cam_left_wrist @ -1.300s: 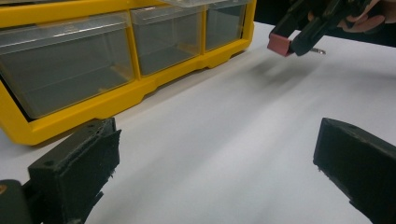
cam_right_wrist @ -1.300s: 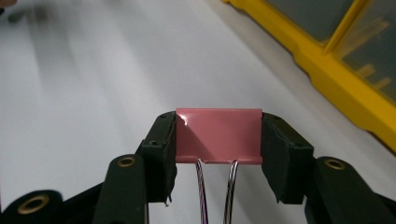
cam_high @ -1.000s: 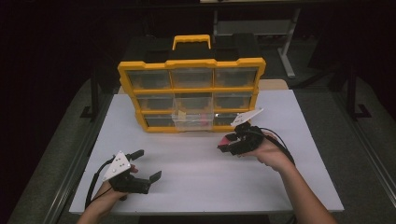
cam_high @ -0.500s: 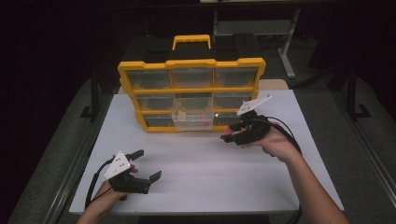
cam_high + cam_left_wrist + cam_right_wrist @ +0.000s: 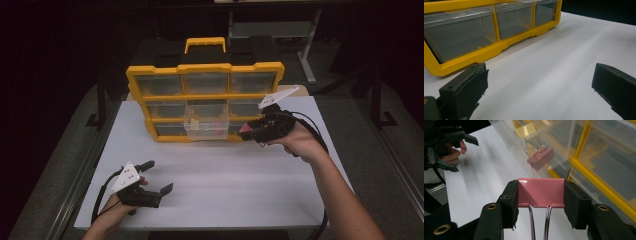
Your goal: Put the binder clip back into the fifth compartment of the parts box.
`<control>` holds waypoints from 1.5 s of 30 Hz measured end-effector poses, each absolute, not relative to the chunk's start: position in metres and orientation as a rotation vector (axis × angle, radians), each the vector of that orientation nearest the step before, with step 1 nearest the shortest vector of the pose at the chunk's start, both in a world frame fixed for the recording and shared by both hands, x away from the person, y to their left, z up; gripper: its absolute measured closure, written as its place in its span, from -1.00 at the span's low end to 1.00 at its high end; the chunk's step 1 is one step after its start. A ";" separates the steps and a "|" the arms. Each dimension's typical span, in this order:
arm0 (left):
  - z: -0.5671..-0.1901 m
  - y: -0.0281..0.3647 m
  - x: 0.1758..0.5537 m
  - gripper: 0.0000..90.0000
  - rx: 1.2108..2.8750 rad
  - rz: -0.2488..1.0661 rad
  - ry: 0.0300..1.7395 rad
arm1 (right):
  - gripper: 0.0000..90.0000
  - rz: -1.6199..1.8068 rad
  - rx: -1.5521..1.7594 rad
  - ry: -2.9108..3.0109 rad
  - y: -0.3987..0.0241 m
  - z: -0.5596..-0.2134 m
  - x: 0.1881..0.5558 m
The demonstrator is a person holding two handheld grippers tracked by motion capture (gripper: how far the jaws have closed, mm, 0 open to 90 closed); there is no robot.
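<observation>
The binder clip (image 5: pixel 540 192) between my right gripper's (image 5: pixel 540 203) pads is glossy pink painted metal, with bright wire handles. My pads (image 5: pixel 510 202) look like matt black foam, rough and frayed at the edges; my left gripper's (image 5: pixel 537 92) are the same. The organiser (image 5: pixel 205 102) has a smooth yellow plastic frame and clear, shiny plastic drawers. The pulled-out drawer (image 5: pixel 541 147) is glassy transparent plastic. The table (image 5: pixel 225 185) is matt white, smooth.

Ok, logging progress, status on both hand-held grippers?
Right hand-held gripper shut on pink metal binder clip. Left hand-held gripper open. Clear pulled-out drawer just ahead.
</observation>
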State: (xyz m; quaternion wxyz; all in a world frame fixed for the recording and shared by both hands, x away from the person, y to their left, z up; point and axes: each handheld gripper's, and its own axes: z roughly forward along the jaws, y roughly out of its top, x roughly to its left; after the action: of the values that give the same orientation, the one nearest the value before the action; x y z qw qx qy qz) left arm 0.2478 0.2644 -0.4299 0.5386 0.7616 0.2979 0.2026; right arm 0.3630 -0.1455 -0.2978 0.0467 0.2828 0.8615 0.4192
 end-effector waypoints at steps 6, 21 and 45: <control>-0.430 0.264 0.248 -0.99 1.812 0.482 0.709 | 0.09 1.286 0.839 2.614 -0.144 -0.284 0.369; -0.430 0.264 0.247 -0.99 1.800 0.482 0.711 | 0.09 1.342 0.755 2.603 -0.124 -0.245 0.382; -0.429 0.265 0.246 -0.99 1.793 0.487 0.711 | 0.09 1.372 0.632 2.651 -0.067 -0.235 0.414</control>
State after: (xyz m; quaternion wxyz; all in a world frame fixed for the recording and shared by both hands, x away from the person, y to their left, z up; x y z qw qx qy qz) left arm 0.2464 0.2652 -0.4293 0.5451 0.7557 0.2996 0.2051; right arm 0.4137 -0.0670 -0.2354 0.0451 0.2068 0.8679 0.4493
